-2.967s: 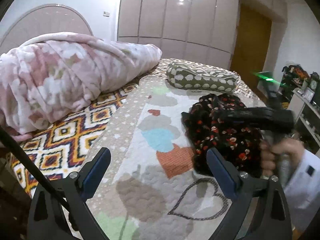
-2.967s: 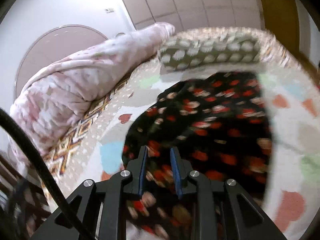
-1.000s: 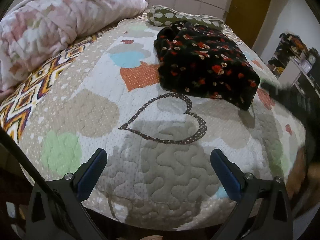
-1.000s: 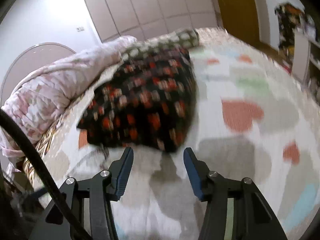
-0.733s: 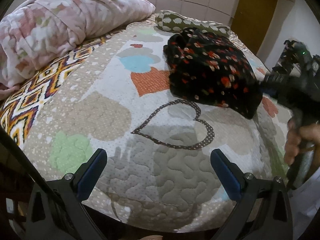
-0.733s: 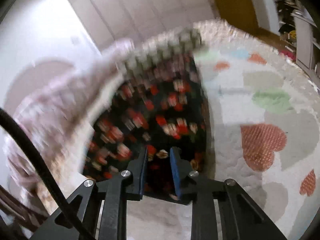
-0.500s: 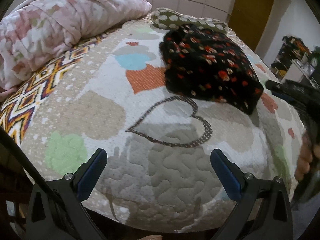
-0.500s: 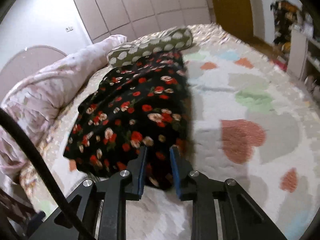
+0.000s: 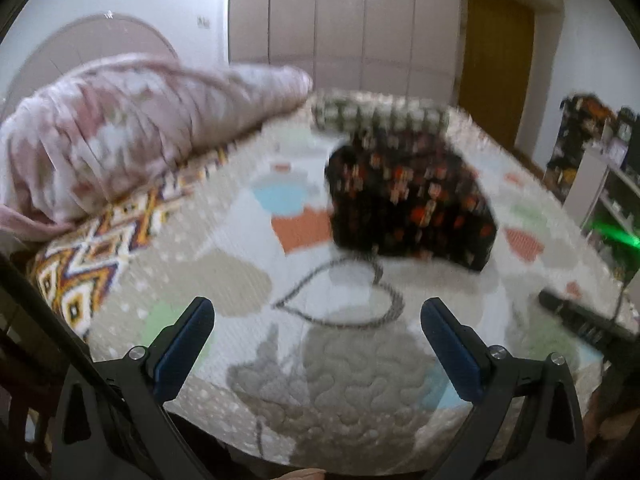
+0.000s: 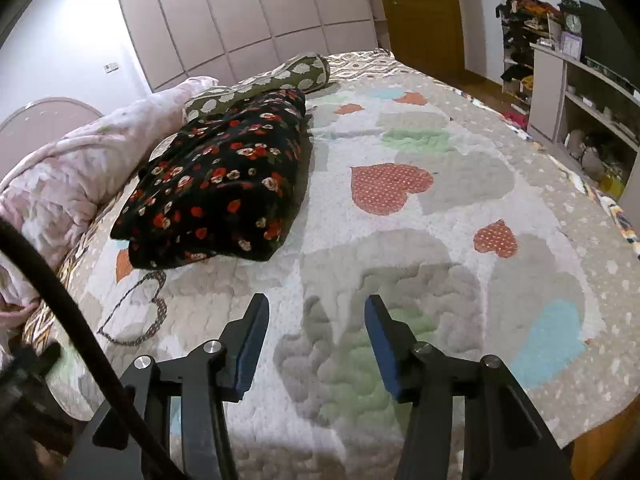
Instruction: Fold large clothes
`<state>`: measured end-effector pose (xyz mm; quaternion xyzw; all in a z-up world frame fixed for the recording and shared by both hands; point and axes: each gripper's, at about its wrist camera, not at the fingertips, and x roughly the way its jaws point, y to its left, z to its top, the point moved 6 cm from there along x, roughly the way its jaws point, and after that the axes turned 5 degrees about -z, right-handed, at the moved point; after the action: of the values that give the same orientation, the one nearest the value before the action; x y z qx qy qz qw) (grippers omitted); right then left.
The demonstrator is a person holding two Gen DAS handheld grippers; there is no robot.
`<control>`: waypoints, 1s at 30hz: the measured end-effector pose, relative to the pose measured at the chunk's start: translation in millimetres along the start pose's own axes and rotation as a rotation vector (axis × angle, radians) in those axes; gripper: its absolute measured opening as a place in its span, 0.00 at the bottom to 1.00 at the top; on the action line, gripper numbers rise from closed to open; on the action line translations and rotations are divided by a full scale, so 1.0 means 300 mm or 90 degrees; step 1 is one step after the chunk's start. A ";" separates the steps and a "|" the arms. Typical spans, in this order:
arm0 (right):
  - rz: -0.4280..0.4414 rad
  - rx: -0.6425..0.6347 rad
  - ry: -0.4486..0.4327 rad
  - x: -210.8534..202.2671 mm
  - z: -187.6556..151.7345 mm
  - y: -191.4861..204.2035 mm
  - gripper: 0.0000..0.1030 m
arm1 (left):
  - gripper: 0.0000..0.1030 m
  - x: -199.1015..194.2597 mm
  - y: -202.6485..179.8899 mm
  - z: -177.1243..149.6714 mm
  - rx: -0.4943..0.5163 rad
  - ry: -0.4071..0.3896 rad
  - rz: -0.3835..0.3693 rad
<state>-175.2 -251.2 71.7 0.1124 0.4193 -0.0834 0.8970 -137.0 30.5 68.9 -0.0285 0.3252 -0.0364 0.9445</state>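
Left wrist view, blurred: our left gripper (image 9: pixel 318 344) has its fingers (image 9: pixel 182 346) spread wide and empty low in the frame, and the floral garment (image 9: pixel 408 204) sits as a compact bundle on the bed quilt (image 9: pixel 224 280), right of centre. Right wrist view: our right gripper (image 10: pixel 316 348) is likewise released, holding nothing, with the garment at left centre, well apart. Folding looks essentially finished; at most some tidying remains.

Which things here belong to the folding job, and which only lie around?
For the job:
black floral garment, lying folded on the quilt
left gripper, open
right gripper, open

Just lying about:
pink blanket
green spotted pillow
shelf unit
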 end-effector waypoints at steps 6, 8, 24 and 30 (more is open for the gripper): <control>-0.006 -0.050 -0.011 -0.032 -0.030 0.062 0.65 | 1.00 -0.074 0.006 0.033 -0.001 -0.044 0.008; -0.007 -0.062 -0.007 -0.023 -0.040 0.078 0.65 | 1.00 -0.056 0.004 0.026 0.001 -0.029 0.004; -0.101 -0.147 0.001 0.016 -0.081 0.120 0.69 | 1.00 -0.031 0.048 -0.011 -0.018 -0.019 0.050; -0.119 -0.161 -0.017 0.000 -0.073 0.122 0.72 | 1.00 -0.079 0.061 0.021 -0.030 -0.066 0.035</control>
<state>-182.4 -210.1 62.9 -0.0421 0.4230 -0.1146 0.8978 -150.7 51.1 86.8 -0.0433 0.2773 -0.0013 0.9598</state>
